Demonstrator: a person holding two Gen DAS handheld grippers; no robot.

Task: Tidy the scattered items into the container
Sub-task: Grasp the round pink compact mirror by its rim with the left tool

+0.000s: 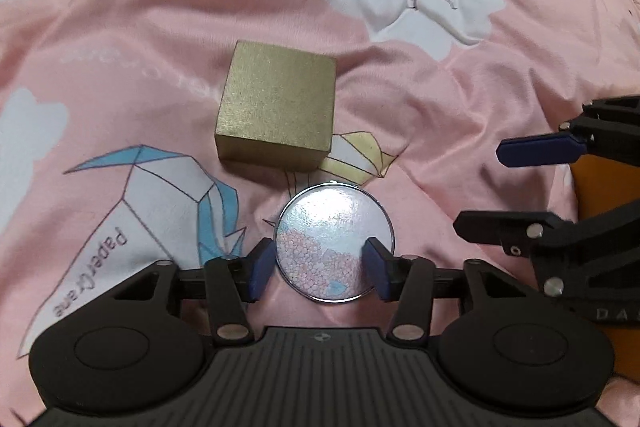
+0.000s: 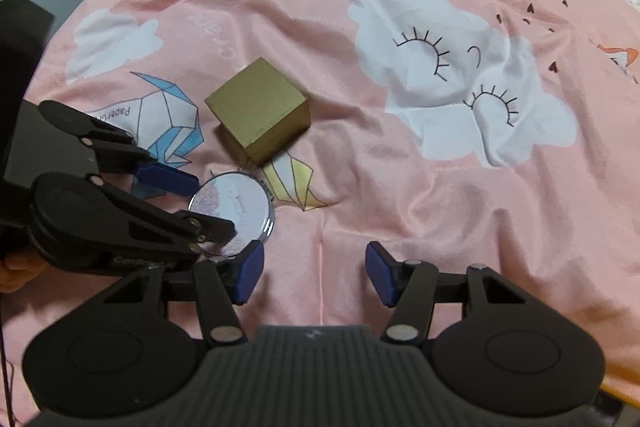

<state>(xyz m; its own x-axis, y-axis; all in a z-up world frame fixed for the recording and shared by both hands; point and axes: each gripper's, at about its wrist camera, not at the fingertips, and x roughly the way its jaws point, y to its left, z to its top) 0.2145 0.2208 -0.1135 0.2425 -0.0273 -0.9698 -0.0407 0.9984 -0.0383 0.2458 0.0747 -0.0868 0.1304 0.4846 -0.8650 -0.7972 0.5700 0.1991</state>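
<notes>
A round, flat, silver-rimmed disc point(image 1: 332, 227) with a pink-and-white patterned face lies on the pink bedcover point(image 1: 460, 107). My left gripper point(image 1: 319, 269) points down over it, its blue pads standing either side of the disc's near half; I see no squeeze on the rim. In the right wrist view the disc point(image 2: 244, 203) lies partly under the left gripper point(image 2: 214, 205). Just beyond the disc sits a closed gold cube box point(image 1: 276, 107) point(image 2: 260, 111). My right gripper point(image 2: 312, 271) is open over bare cloth, right of the disc, and also shows in the left wrist view point(image 1: 478, 187).
The bedcover is wrinkled, printed with white clouds point(image 2: 440, 67) and a paper-crane drawing point(image 1: 160, 199). An orange object point(image 1: 592, 195) stands behind the right gripper at the frame's right edge; what it is I cannot tell. A person's hand point(image 2: 16, 271) shows at the left edge.
</notes>
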